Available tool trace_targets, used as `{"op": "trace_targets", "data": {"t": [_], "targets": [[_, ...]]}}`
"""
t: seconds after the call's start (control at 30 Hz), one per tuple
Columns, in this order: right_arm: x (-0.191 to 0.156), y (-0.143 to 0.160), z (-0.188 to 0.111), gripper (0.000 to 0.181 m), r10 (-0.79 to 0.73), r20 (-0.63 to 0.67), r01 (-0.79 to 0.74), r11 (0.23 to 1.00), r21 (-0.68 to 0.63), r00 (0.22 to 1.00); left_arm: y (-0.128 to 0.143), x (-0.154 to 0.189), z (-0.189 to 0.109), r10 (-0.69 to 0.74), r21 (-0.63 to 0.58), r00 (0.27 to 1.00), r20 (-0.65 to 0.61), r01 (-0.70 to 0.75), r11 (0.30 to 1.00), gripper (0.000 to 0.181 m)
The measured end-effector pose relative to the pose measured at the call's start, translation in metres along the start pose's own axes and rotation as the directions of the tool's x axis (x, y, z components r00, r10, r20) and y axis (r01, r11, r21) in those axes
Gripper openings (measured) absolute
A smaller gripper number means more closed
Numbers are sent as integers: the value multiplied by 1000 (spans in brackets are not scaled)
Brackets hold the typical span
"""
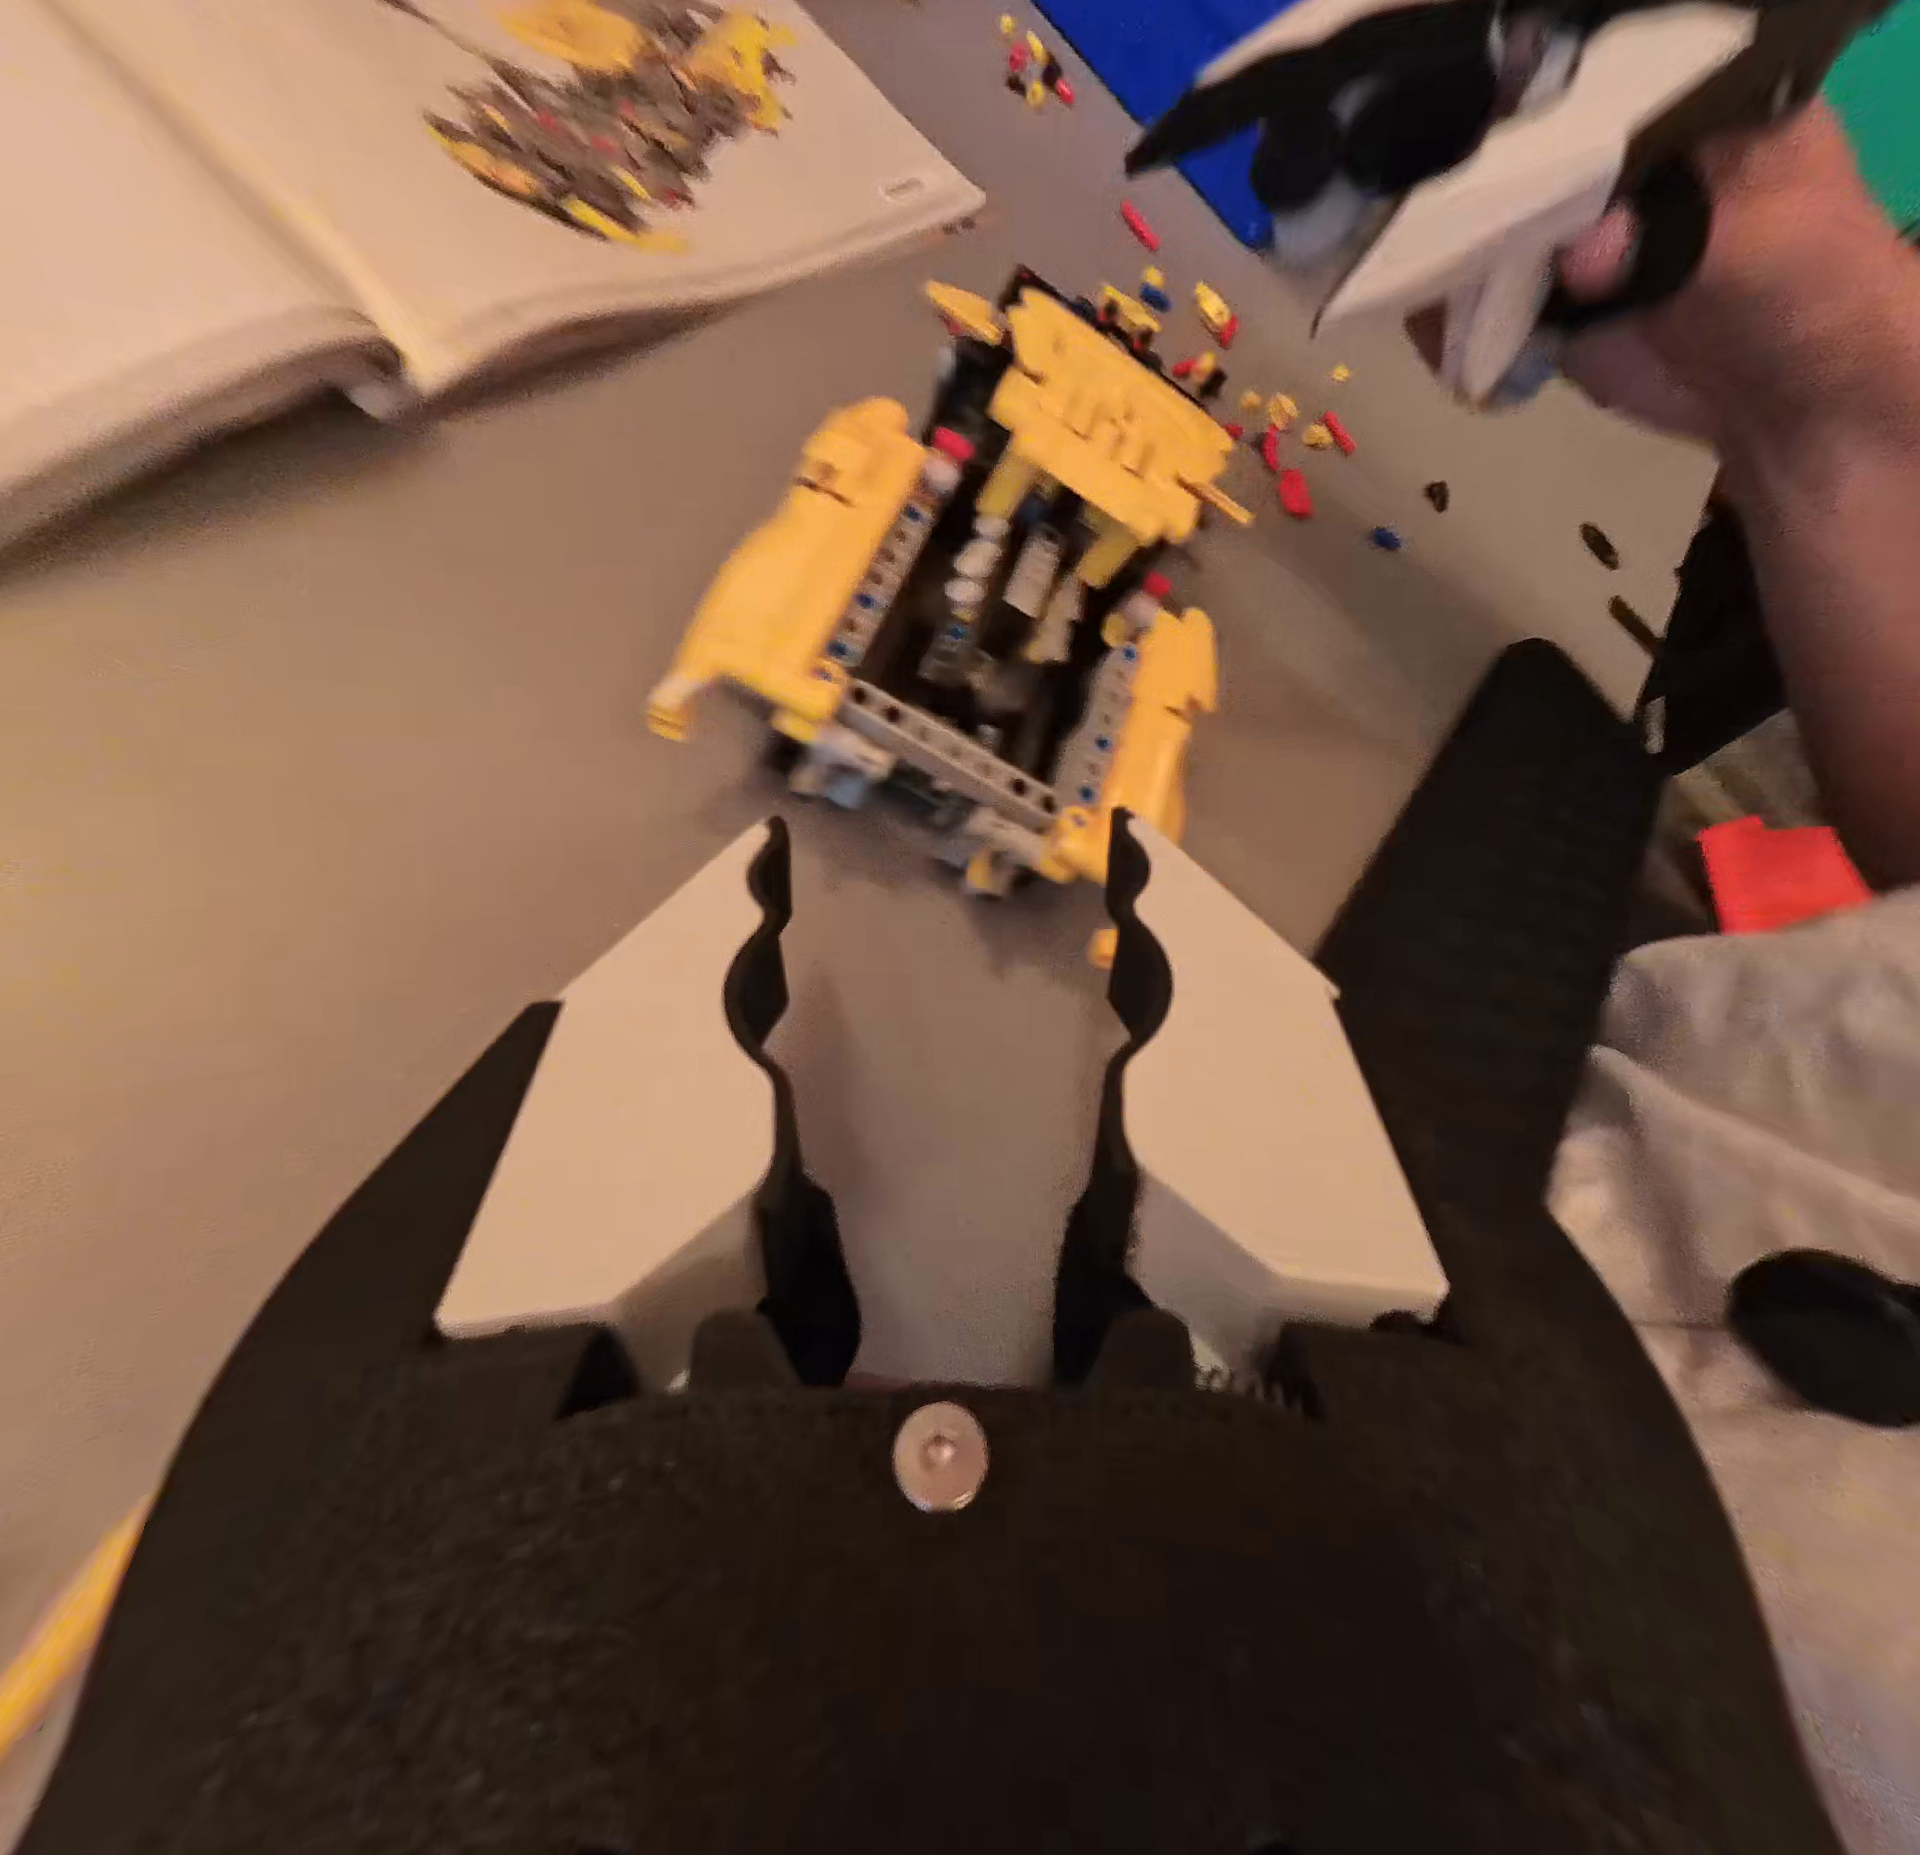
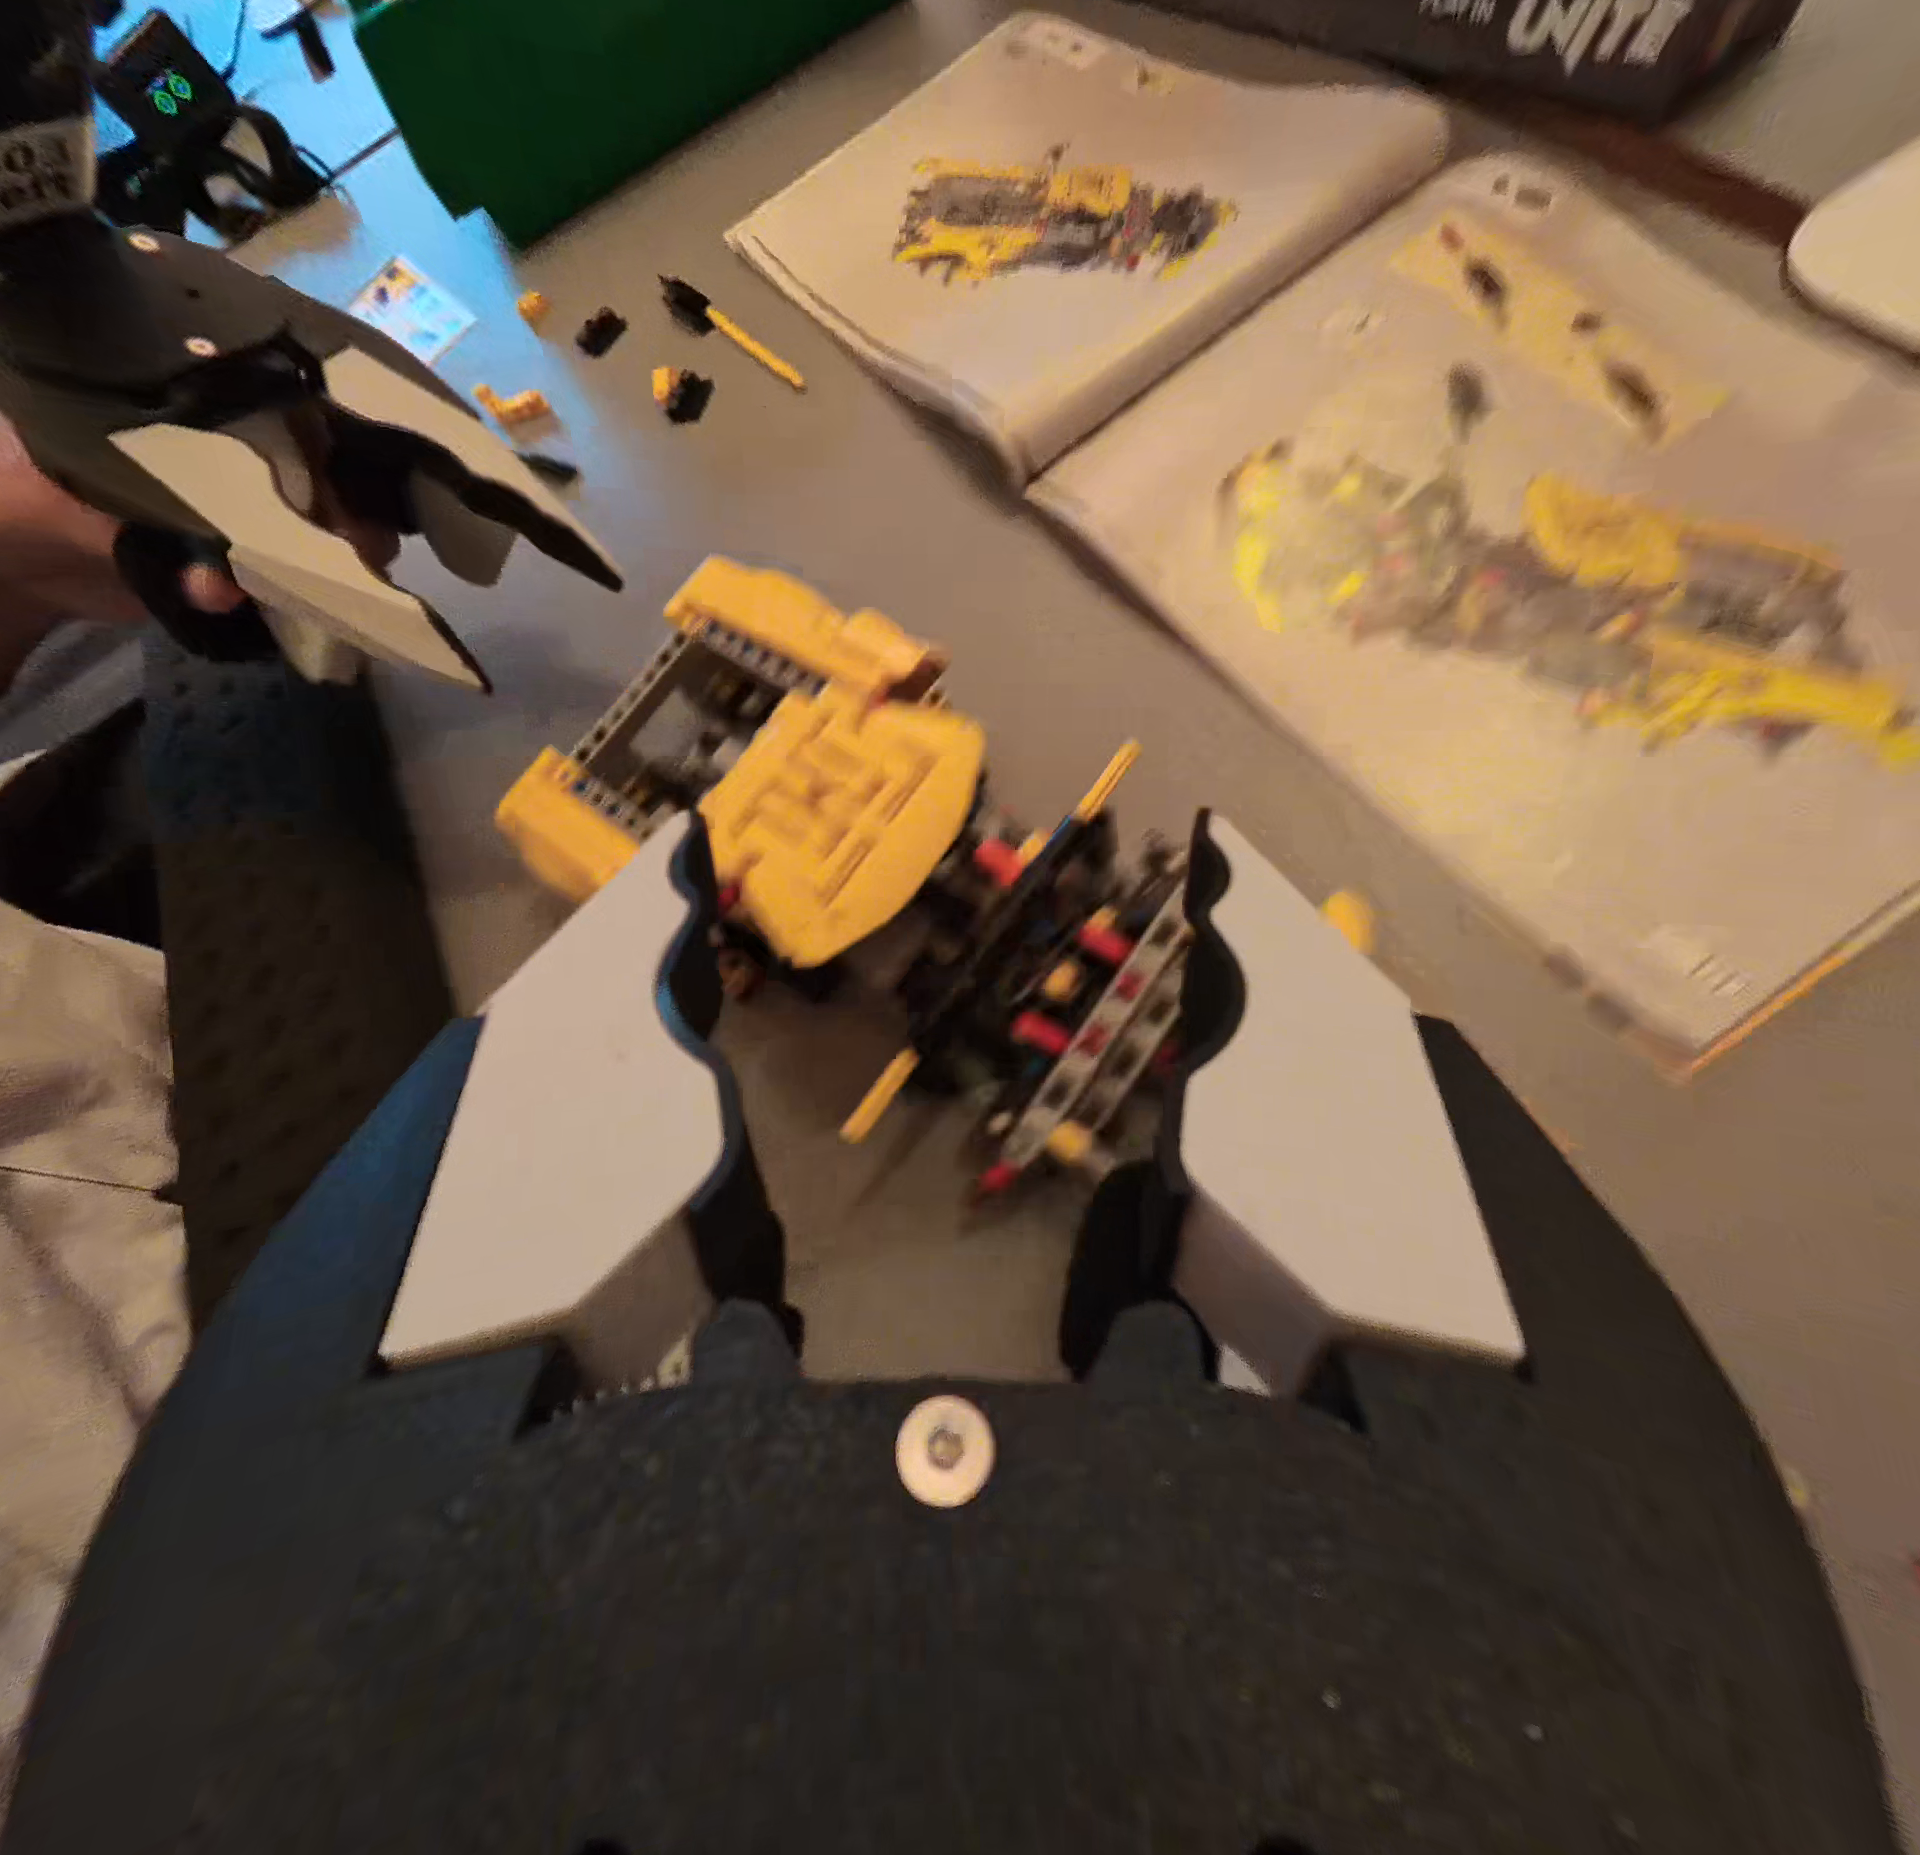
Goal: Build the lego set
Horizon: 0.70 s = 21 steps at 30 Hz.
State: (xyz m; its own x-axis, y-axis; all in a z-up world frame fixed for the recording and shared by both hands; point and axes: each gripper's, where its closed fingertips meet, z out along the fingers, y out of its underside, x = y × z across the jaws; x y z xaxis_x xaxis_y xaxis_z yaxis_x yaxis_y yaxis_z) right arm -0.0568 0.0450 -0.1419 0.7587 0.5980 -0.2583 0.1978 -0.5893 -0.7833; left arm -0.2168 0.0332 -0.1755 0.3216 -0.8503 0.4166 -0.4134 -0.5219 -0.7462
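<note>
A half-built yellow, black and grey lego vehicle (image 1: 966,600) lies on the grey table; it also shows in the right wrist view (image 2: 862,839). My left gripper (image 1: 945,839) is open and empty, its tips just short of the model's near grey beam. My right gripper (image 2: 945,839) is open and empty, hovering over the model, with the model's black and red end between its fingers. The right gripper shows in the left wrist view (image 1: 1226,236) at the upper right, and the left gripper shows in the right wrist view (image 2: 551,631) at the left, open.
Open instruction booklets (image 2: 1455,558) lie beside the model; one also shows in the left wrist view (image 1: 416,143). Small loose pieces (image 1: 1278,423) are scattered behind the model, and more (image 2: 665,351) lie near a green box (image 2: 623,60). A dark box (image 2: 1455,8) stands at the back.
</note>
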Motion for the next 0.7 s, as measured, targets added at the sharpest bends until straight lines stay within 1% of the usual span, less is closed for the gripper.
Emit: {"op": "trace_targets", "data": {"t": [0.07,0.13,0.2,0.23,0.27,0.3,0.4,0.5,0.6,0.7], "targets": [[-19,31,8,88,-11,-74,9,1000,-23,997,9,15,13,-81,-20,997,6,82,996,61],[-27,48,20,86,-32,-153,24,998,-52,988,9,15,22,-172,-9,985,33,172,985,60],[-31,45,28,81,-13,-194,15,1000,5,981,9,13,28,-227,-21,973,43,228,973,55],[-28,42,30,78,14,-223,-8,1000,25,975,8,12,29,-233,-21,971,47,235,972,44],[-29,38,33,74,31,-220,-23,999,40,975,7,7,29,-238,-14,969,72,240,971,37],[-35,35,36,60,38,-177,-31,999,44,984,7,2,29,-243,-16,965,97,245,969,34],[-37,28,46,67,104,-172,-95,994,61,980,5,-10,26,-247,-20,961,125,252,968,34],[-44,19,60,67,134,-145,-121,988,94,980,0,-28,15,-229,2,955,188,232,973,23],[-54,9,82,67,163,-81,-155,983,100,983,-4,-51,0,-204,17,942,267,207,978,21],[-59,-1,97,67,162,-46,-157,983,98,986,-6,-69,-15,-188,29,937,294,188,982,23]]}}
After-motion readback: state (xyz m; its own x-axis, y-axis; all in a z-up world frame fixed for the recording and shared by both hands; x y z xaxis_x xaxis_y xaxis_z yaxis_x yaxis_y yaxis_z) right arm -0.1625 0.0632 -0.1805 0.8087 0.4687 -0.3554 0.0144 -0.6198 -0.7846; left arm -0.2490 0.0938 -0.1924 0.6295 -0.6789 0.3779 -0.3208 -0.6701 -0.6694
